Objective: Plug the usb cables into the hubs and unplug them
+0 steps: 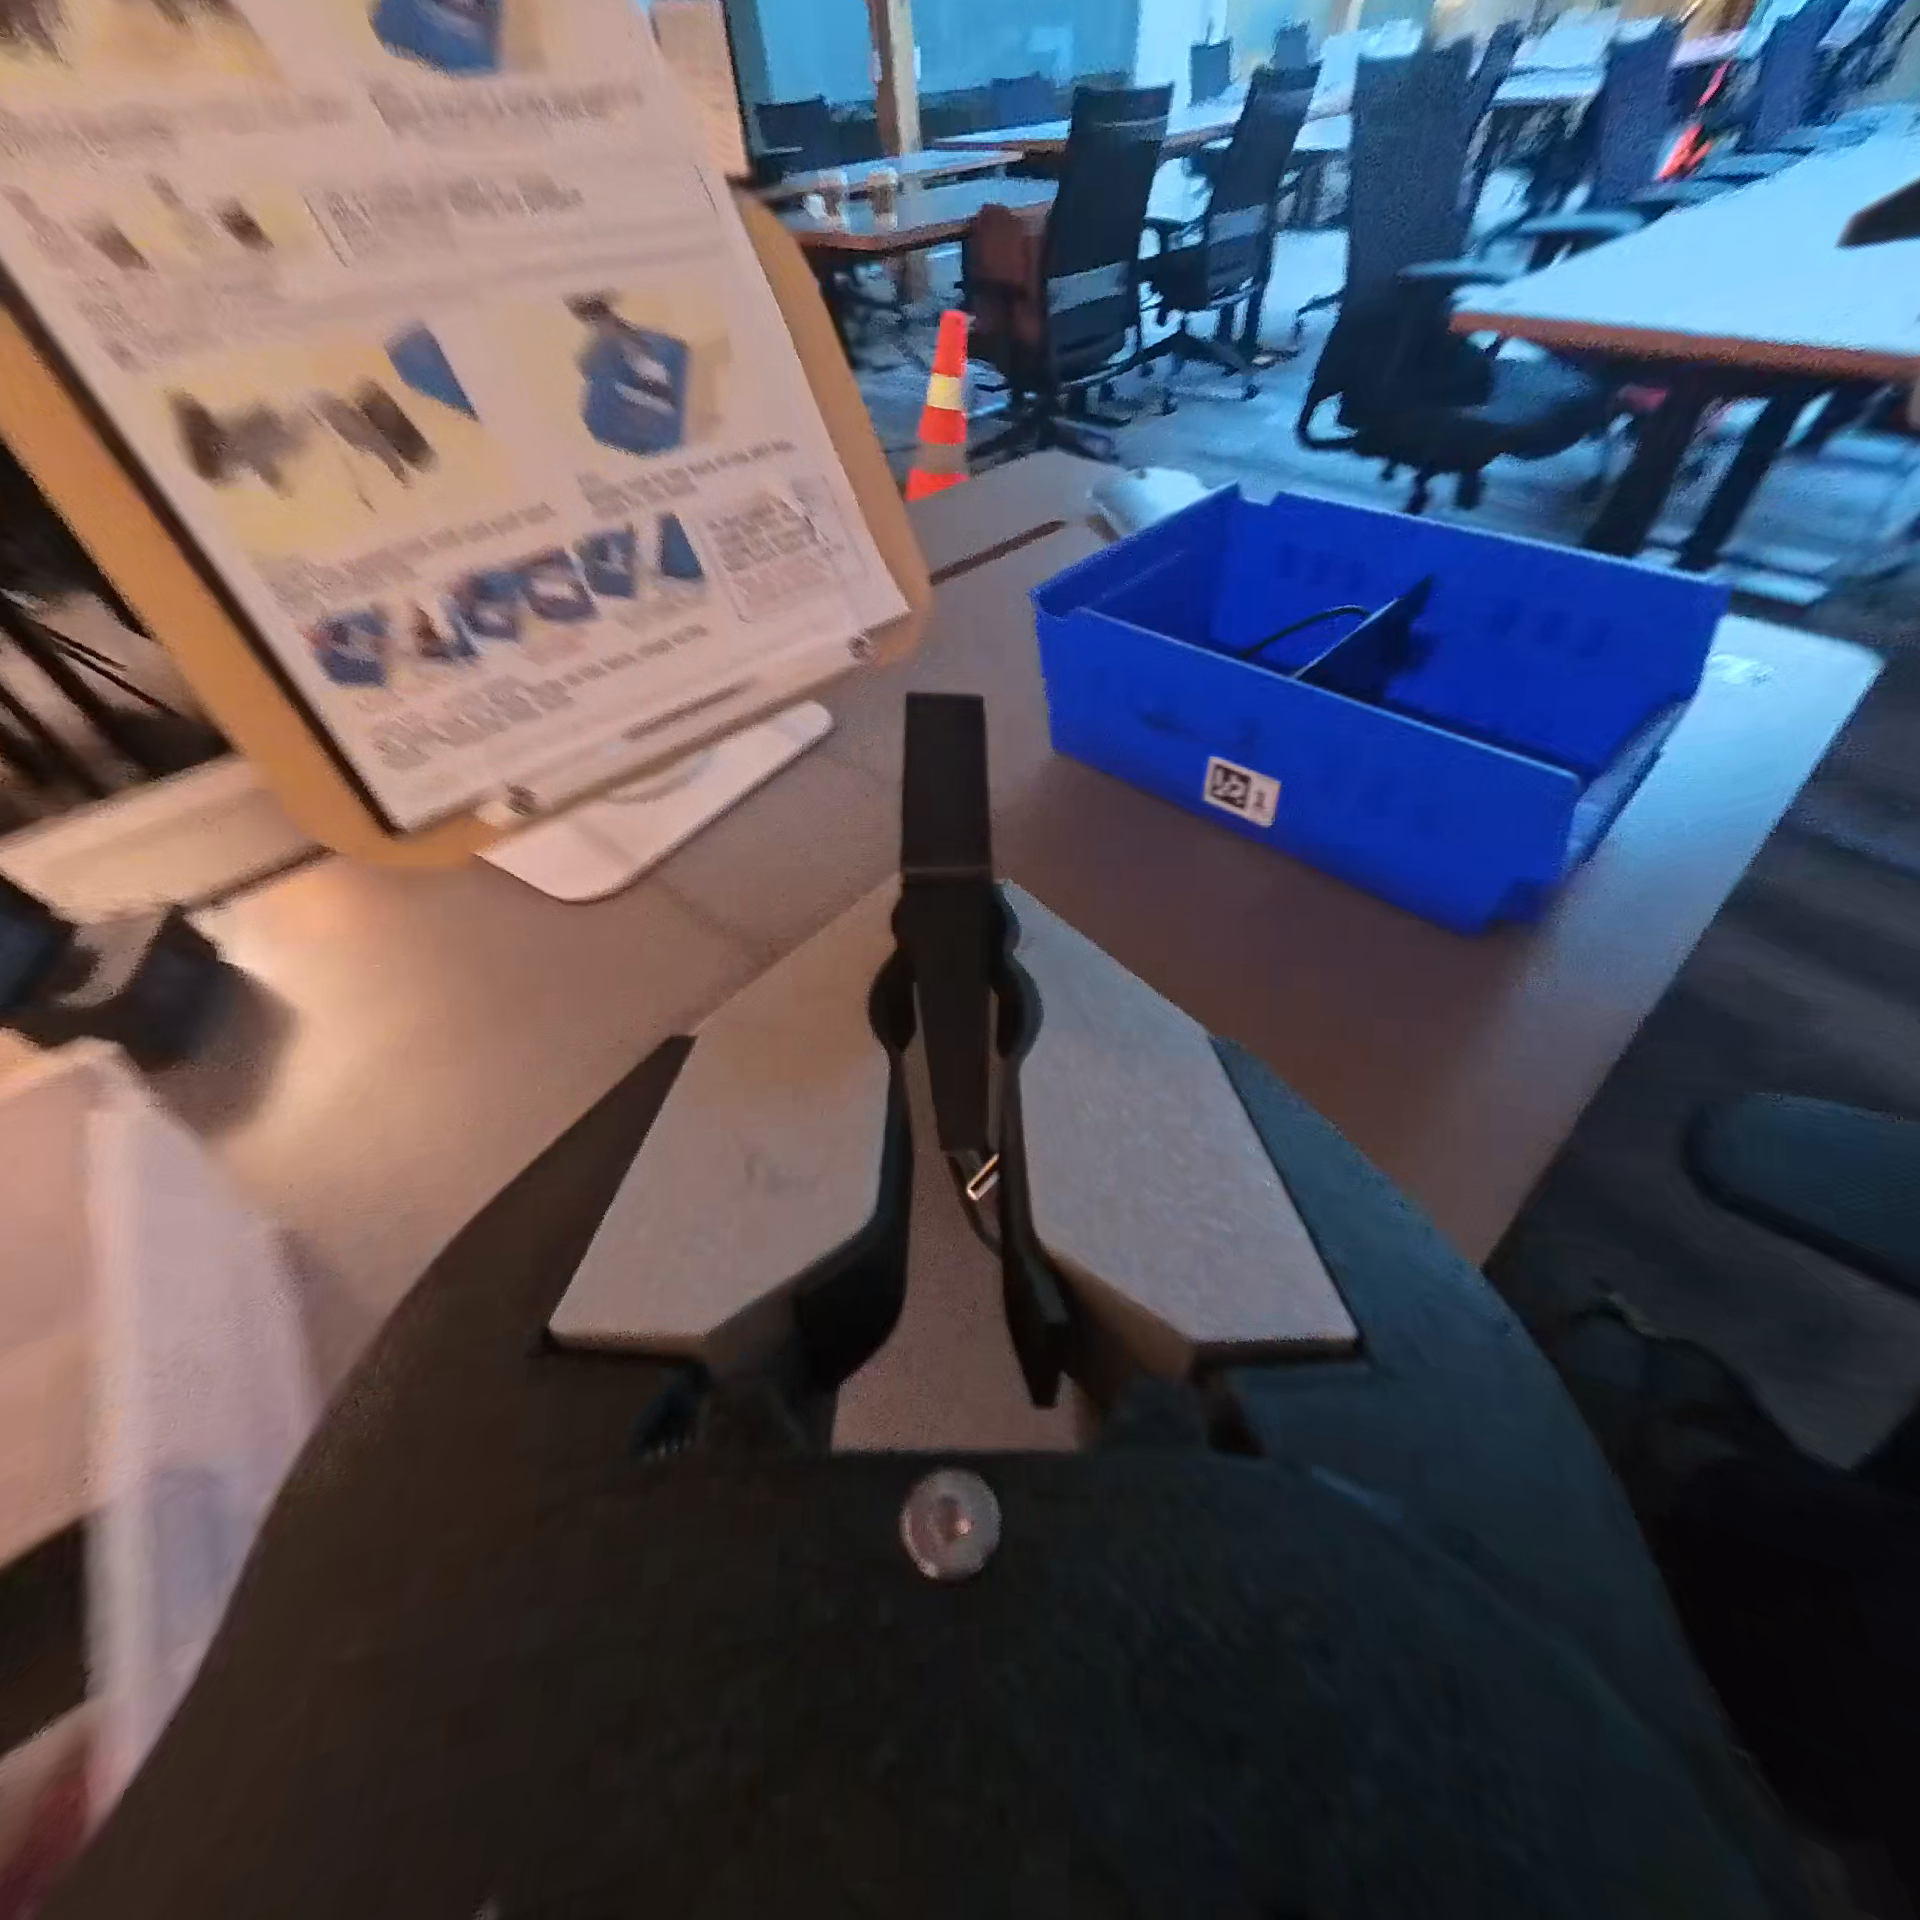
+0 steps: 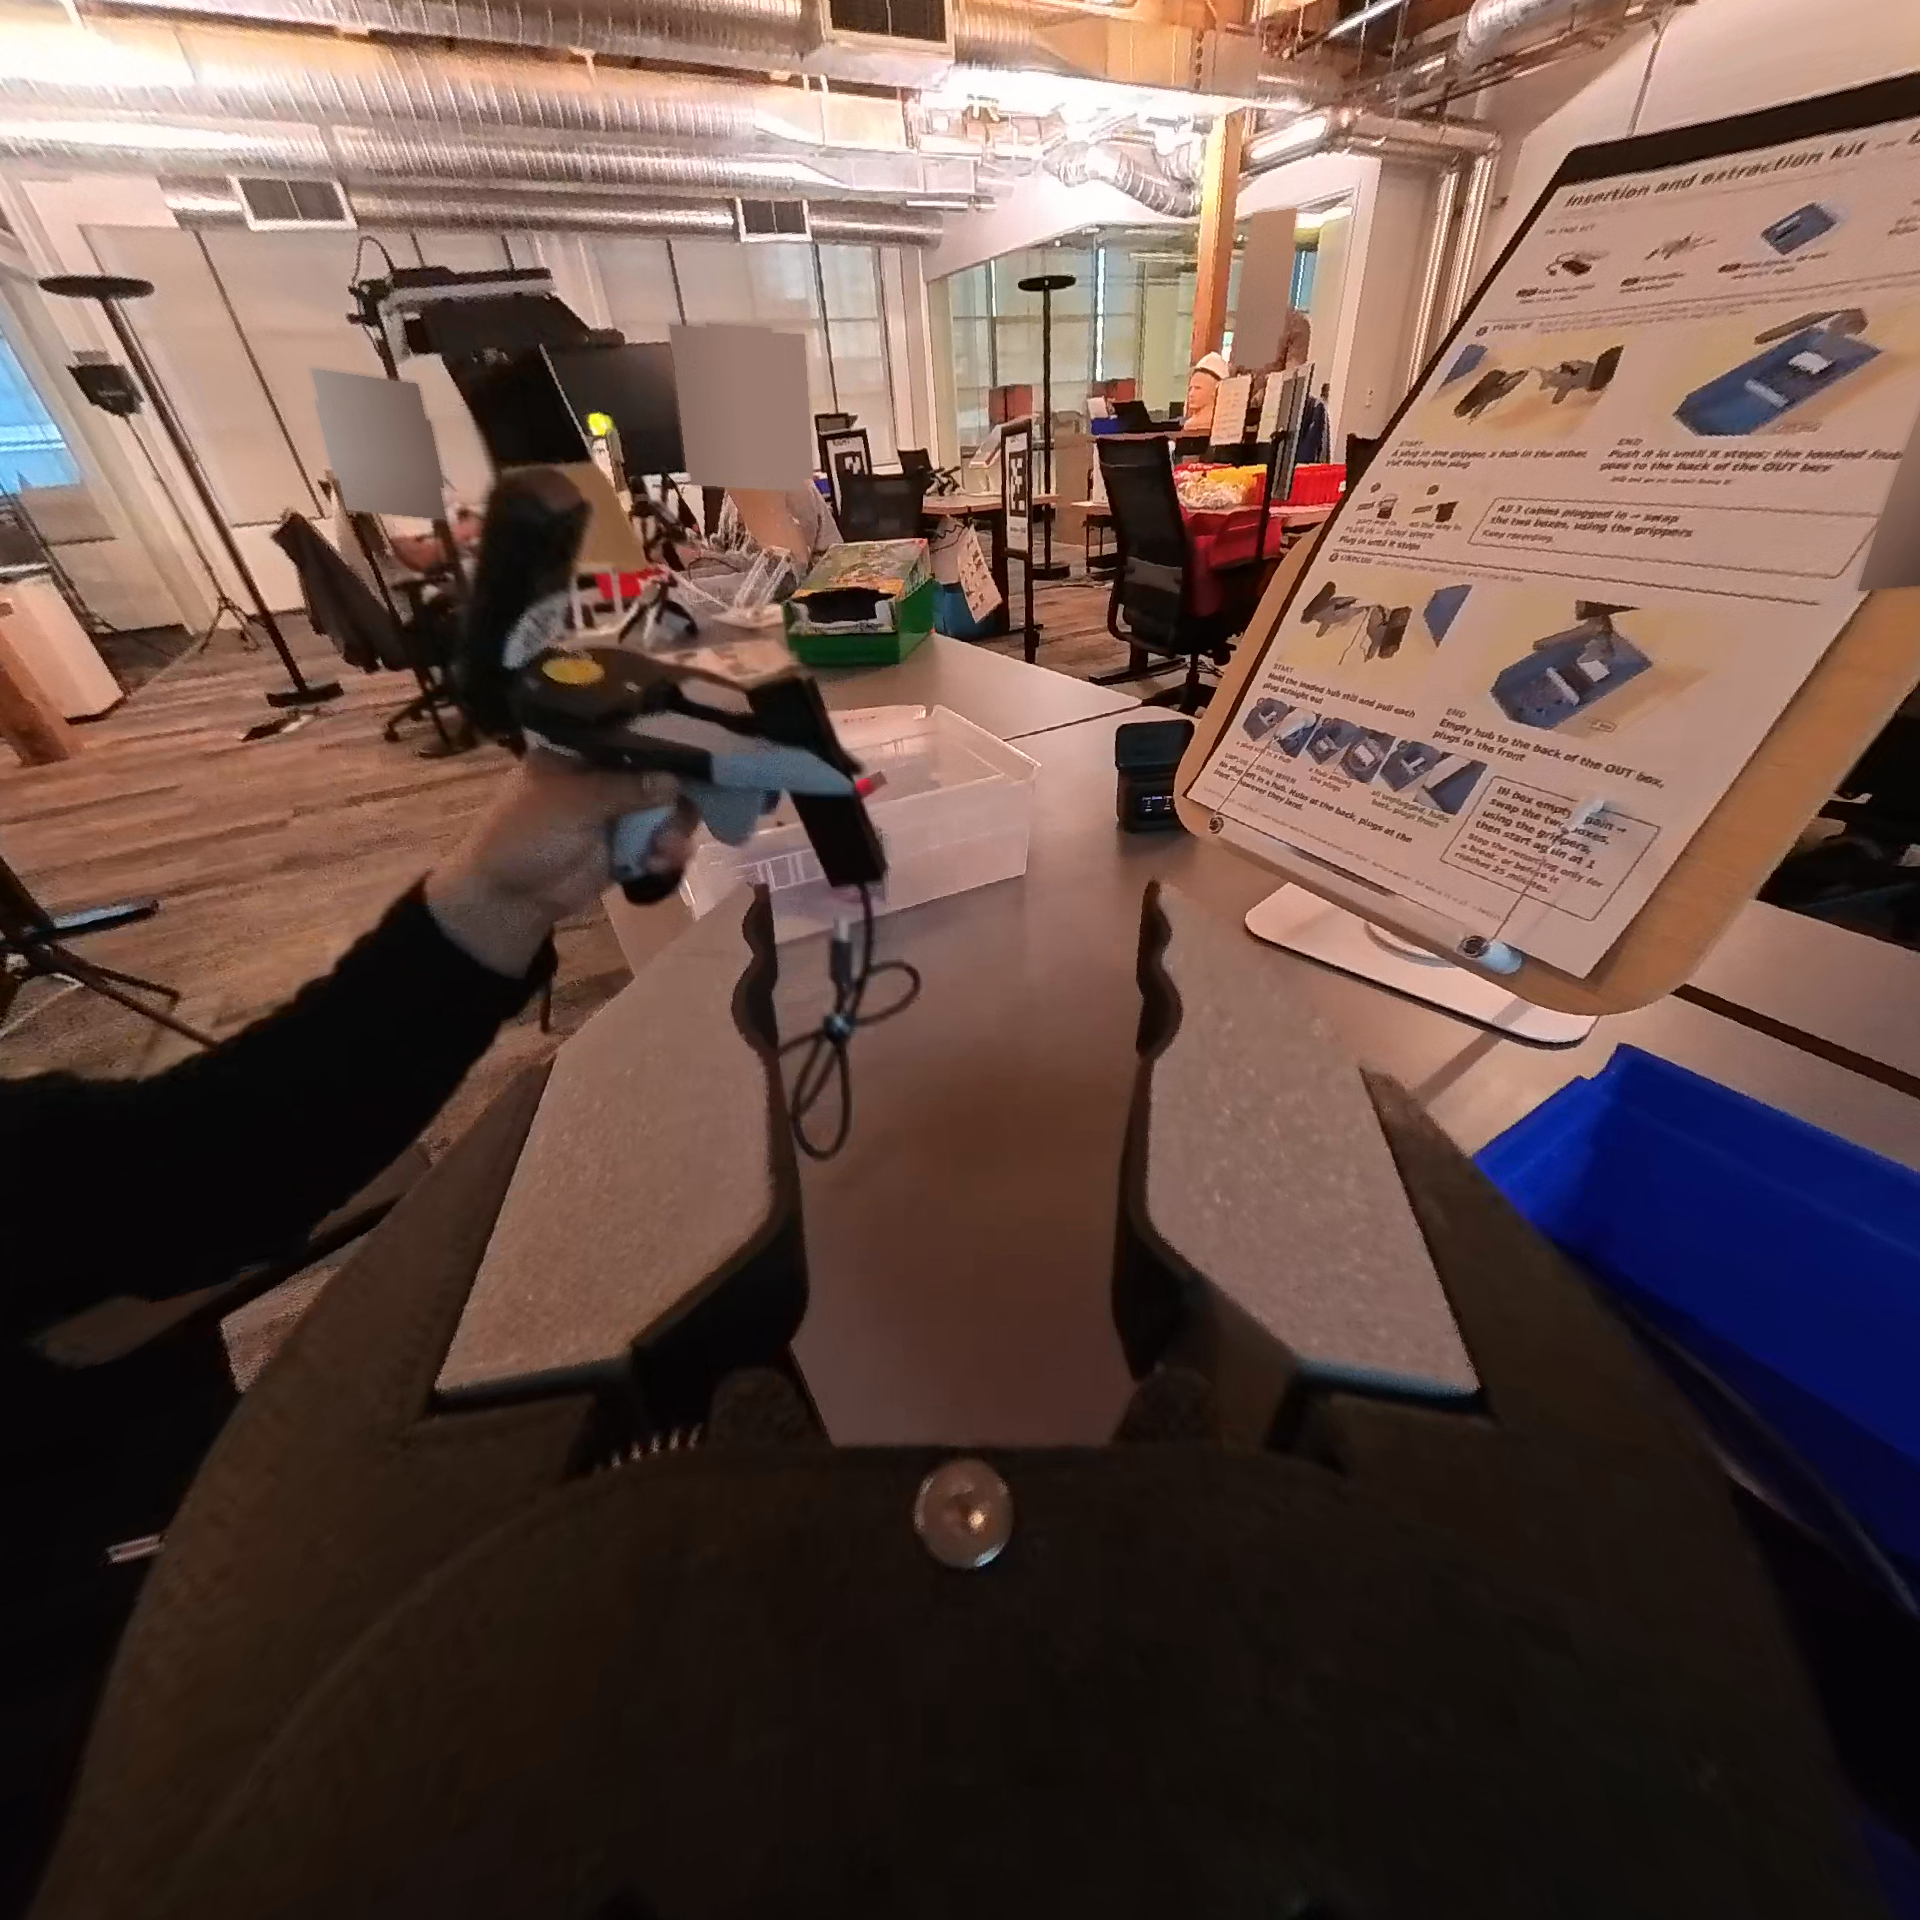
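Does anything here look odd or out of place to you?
Only one thing: the left claw holds a black hub up in the air, tilted, with a cable dangling from it in a loose loop. The right claw is open and empty. Nothing looks spilled or broken.

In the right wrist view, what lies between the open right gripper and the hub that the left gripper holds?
Only bare table and the loose cable loop hanging from the hub; nothing sits between the right gripper's fingers.
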### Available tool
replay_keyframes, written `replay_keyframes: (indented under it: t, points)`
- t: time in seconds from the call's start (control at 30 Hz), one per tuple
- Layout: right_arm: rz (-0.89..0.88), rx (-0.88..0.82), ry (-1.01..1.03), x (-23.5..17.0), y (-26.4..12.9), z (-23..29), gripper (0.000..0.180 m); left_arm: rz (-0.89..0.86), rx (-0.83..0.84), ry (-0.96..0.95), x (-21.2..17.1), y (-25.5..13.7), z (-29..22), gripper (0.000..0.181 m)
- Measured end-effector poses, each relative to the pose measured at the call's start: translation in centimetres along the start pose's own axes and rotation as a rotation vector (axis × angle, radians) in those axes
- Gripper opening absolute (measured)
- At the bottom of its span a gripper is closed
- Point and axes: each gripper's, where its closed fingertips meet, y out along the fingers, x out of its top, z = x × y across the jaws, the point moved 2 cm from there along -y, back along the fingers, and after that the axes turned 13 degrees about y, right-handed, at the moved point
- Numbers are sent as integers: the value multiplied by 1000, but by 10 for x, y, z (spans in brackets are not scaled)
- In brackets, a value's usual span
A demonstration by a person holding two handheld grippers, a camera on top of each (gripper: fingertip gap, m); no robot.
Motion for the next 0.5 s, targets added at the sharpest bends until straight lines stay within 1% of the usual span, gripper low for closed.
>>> replay_keyframes:
  t: [0.03,0.07,0.13,0.23,0.3,0.33,0.4,0.47,0.5]
  points:
    - [11,-1,3,-2,3,-1,68,-10,-20,-59,-10,12,0,8]
    - [22,-4,3,-5,6,-2,68,-21,-17,-100,-20,22,4,8]
    - [46,-12,0,-10,13,-3,68,8,36,-118,-43,38,18,9]
    - [82,-42,-15,-17,20,-9,68,90,140,-152,-82,47,41,11]
    - [96,-65,-20,-21,23,-14,68,175,213,-166,-106,40,56,37]
    - [98,-73,-17,-22,24,-17,68,208,238,-168,-115,34,62,46]
    - [93,-78,-1,-23,27,-22,67,243,268,-189,-120,20,74,52]
    - [90,-70,11,-24,32,-24,67,214,282,-219,-105,7,83,64]
    - [97,-68,13,-26,34,-25,66,191,279,-206,-94,-1,85,66]
